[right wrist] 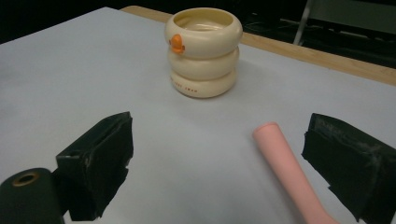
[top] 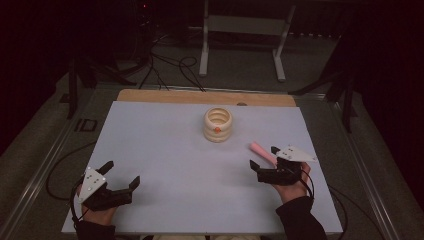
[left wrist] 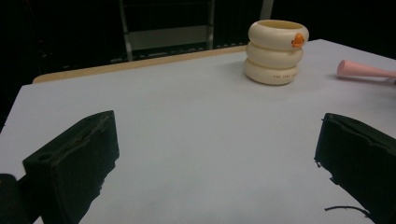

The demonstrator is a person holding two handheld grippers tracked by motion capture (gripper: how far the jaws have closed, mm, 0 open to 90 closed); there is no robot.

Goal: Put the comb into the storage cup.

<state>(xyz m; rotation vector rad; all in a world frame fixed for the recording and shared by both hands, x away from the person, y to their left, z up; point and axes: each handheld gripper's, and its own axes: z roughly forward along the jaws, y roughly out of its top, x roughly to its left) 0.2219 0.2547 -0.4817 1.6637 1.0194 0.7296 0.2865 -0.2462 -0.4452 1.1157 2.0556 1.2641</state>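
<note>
A: Your right claw [top: 265, 159] is spread wide and grips nothing. In the right gripper view, the smooth pink plastic stick [right wrist: 288, 170] lies flat between its black jaws, nearer the right-hand jaw. I can't tell whether that jaw touches it.

B: And where does the pink stick point?

A: Its rounded end points toward the cream-coloured holder made of three stacked rings [top: 218, 124], which stands upright, well apart from the stick, toward the far middle of the pale grey table [top: 165, 150]. An orange mark sits on its top ring.

B: What about your other hand?

A: Your left claw [top: 121, 174] is released too, jaws set far apart over bare table at the near left corner, empty. In the left gripper view the cream holder [left wrist: 276, 51] stands far ahead to the right, with the pink stick [left wrist: 366, 71] at the right edge.
</note>
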